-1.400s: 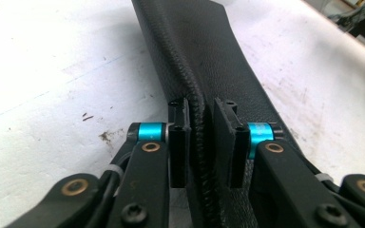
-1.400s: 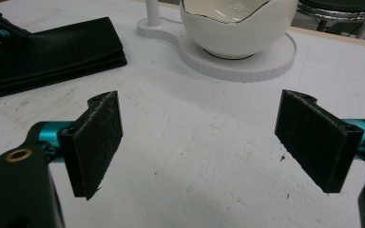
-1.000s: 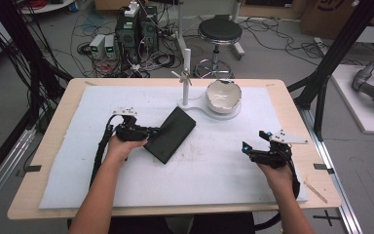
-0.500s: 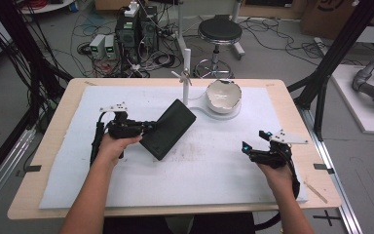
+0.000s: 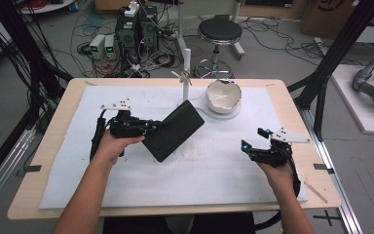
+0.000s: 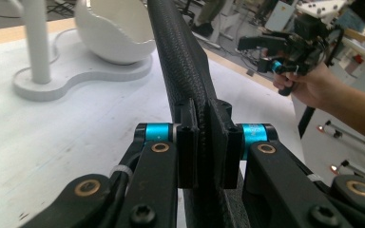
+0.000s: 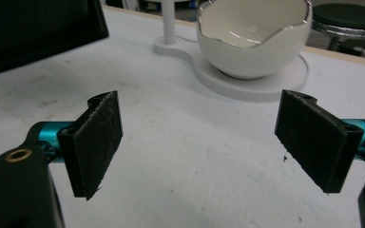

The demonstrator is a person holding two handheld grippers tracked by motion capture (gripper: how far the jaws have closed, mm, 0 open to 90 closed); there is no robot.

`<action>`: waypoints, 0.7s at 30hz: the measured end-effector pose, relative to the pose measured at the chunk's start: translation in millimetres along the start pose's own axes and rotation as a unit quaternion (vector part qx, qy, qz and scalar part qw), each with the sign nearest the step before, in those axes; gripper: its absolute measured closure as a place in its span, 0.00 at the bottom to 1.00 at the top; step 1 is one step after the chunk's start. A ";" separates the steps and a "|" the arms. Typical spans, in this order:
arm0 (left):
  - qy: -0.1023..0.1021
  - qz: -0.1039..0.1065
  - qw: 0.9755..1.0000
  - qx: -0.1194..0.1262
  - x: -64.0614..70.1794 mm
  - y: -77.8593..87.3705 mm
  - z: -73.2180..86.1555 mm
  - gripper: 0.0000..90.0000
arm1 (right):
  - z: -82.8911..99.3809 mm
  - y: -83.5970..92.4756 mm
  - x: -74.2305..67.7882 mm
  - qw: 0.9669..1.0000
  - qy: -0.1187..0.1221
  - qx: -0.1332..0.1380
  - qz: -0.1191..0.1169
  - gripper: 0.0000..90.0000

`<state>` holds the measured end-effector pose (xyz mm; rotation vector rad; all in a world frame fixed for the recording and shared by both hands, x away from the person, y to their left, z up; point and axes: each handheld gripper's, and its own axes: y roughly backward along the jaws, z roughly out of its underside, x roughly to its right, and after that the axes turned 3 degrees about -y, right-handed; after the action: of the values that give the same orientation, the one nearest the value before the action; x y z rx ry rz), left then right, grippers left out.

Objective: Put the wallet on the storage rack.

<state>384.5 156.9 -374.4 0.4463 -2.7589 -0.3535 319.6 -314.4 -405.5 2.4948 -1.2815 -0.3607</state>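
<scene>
Left claw (image 5: 148, 127) clamped on near-left end of flat black textured leather case (image 5: 174, 130), lifted off desk, long axis running far-right toward white eggshell-shaped bowl (image 5: 222, 96). Right claw (image 5: 253, 145) open, empty, right of case.

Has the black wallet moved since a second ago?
Yes. The black wallet, clamped in the left gripper, has risen off the white mat and swung up the high view; its far corner now overlaps the white stand's base.
</scene>
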 end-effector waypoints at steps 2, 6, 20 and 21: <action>-0.008 0.009 1.000 -0.008 4.4 -2.8 -2.1 0.91 | -4.1 0.4 -2.7 1.000 0.003 0.005 -0.017 0.18; -0.020 0.025 0.999 -0.015 11.5 -9.2 -5.0 0.91 | -9.8 -0.9 -9.2 0.999 0.013 0.010 -0.047 0.18; -0.029 0.030 0.999 -0.029 12.8 -14.6 -4.4 0.91 | -10.9 -4.4 -12.7 0.998 0.020 0.002 -0.062 0.18; -0.030 0.029 0.999 -0.029 12.7 -14.6 -4.3 0.91 | -10.9 -4.9 -12.7 0.998 0.020 0.000 -0.063 0.18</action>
<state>378.4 138.3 -371.2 0.3452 -2.8036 -0.4389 320.0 -299.5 -396.4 2.5761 -1.1125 -0.3378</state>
